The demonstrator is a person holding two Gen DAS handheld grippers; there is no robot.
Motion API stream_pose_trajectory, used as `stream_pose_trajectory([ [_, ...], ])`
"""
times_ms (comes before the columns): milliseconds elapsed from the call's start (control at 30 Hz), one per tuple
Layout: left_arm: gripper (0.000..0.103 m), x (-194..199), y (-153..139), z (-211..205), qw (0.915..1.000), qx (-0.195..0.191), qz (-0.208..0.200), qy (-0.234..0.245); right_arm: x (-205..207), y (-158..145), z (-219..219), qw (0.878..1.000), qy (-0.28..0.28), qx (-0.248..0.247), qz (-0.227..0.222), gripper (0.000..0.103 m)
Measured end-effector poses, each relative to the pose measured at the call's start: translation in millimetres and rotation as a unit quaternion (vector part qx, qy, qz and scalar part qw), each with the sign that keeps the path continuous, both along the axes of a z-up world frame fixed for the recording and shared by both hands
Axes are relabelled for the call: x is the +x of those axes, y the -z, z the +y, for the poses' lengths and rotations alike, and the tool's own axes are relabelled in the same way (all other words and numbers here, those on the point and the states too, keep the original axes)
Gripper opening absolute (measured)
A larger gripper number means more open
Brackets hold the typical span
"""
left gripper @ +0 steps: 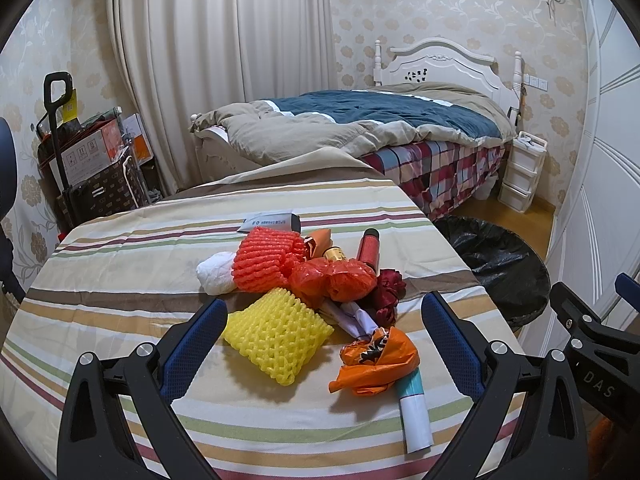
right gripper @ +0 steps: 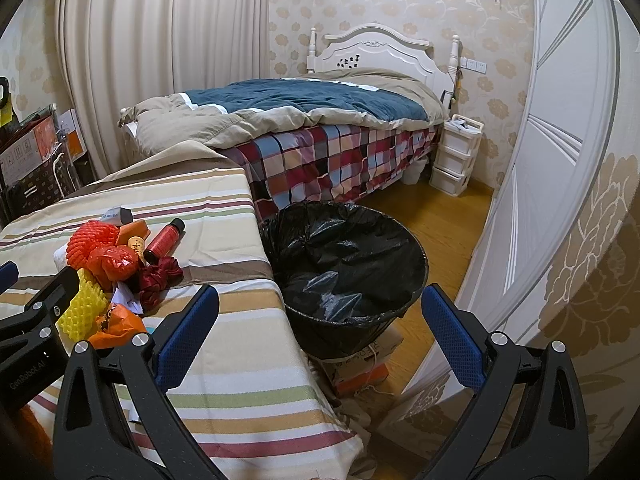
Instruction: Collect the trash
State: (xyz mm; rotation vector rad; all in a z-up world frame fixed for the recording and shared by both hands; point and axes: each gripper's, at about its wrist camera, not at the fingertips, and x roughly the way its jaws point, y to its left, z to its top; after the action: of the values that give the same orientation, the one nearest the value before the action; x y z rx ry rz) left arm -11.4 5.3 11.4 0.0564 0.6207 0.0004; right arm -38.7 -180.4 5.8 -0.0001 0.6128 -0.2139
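A heap of trash lies on the striped table (left gripper: 120, 248): a yellow foam net (left gripper: 278, 338), an orange foam net (left gripper: 266, 260), a crumpled orange bag (left gripper: 380, 364), a red bag (left gripper: 340, 280), a red bottle (left gripper: 369, 248), a dark red ribbon (left gripper: 386, 292) and a white paper tube (left gripper: 416, 420). My left gripper (left gripper: 324, 320) stands open above the table's near side, its fingers either side of the yellow net and the orange bag. My right gripper (right gripper: 320, 312) is open, off the table's right edge, in front of the black-lined bin (right gripper: 348, 264). Neither holds anything.
The bin stands on a cardboard box (right gripper: 360, 368) on the wood floor, between the table and a white wardrobe door (right gripper: 540, 160). Behind are a bed (left gripper: 380, 128), white drawers (right gripper: 454, 156) and curtains. Boxes and a trolley (left gripper: 88, 152) fill the left corner.
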Motion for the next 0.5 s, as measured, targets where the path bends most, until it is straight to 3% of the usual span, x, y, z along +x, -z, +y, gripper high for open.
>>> stream_pose_trajectory([
  [500,0.097,1.1,0.5,0.1,1.0000,0.000,0.001,0.001,0.6,0.0,0.0,1.000,0.000,0.000,0.002,0.099],
])
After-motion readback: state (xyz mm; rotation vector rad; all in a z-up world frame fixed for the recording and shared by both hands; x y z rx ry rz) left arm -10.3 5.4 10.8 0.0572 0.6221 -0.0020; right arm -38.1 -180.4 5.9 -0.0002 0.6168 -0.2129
